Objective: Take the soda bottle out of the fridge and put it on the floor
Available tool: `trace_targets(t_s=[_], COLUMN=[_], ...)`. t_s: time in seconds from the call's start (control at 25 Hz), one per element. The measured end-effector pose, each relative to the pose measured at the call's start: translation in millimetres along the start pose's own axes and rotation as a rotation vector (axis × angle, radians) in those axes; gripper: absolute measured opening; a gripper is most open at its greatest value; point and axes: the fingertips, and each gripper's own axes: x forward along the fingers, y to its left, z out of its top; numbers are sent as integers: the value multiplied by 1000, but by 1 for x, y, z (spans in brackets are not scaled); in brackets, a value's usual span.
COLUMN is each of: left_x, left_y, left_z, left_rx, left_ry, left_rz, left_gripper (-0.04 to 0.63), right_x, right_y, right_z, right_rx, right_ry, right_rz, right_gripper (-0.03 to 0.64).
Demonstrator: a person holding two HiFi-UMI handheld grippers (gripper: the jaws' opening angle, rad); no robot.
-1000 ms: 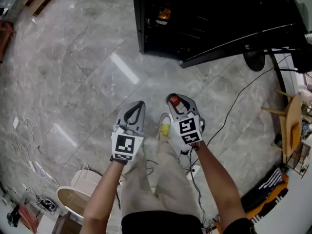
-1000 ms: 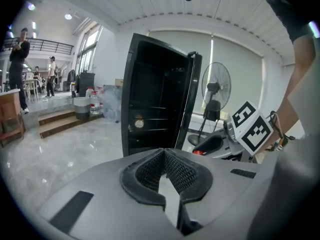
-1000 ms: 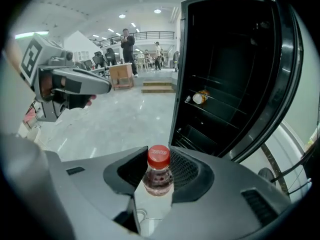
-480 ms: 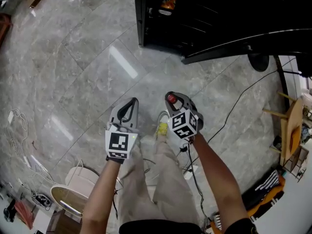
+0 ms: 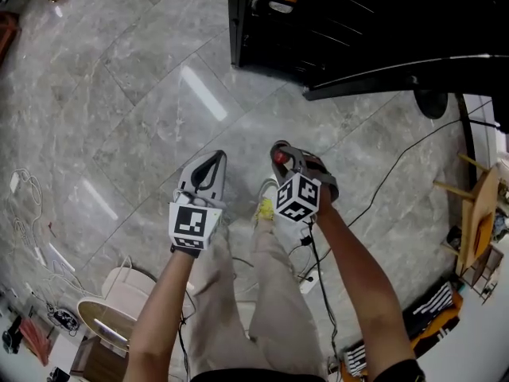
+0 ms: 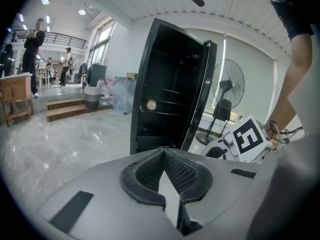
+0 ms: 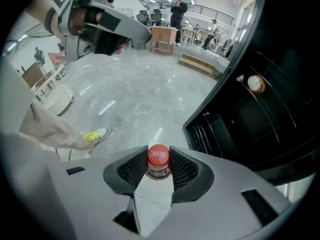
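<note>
My right gripper (image 7: 159, 160) is shut on the neck of the soda bottle (image 7: 159, 155). Its red cap stands up between the jaws, and its body is hidden beneath them. From the head view only the red cap of the bottle (image 5: 280, 157) shows in the right gripper (image 5: 283, 156), held over the grey marble floor (image 5: 135, 110) in front of the person's legs. To its left, my left gripper (image 5: 208, 161) is shut with nothing in it, its fingertips touching (image 6: 163, 152). The black fridge (image 5: 318, 22) stands with its door (image 5: 406, 70) swung open.
An orange-topped container (image 7: 256, 84) remains on a fridge shelf. A standing fan (image 5: 433, 102) and a black cable (image 5: 382, 173) lie to the right of the door. A white round basket (image 5: 119, 305) stands at the lower left, wooden furniture (image 5: 477, 213) at the right. People stand far off (image 6: 35, 39).
Both grippers have dropped lower toward the floor. The right one has rolled with the bottle still in its jaws. The fridge has slid up in the head view.
</note>
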Motion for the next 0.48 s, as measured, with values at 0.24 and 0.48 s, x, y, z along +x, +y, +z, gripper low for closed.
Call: trace_targets(t_s=[0.24, 0.48], left_x=[24, 41], left_y=[5, 2], left_z=[-26, -67], left_rx=[44, 13], left_ry=[43, 69], left_rz=[-9, -14], left_gripper=[16, 17], right_x=[27, 71], right_y=[9, 16], right_z=[-19, -41], right_rx=[-96, -129], right_ry=[50, 40], right_rz=[29, 47], right_gripper=[126, 126])
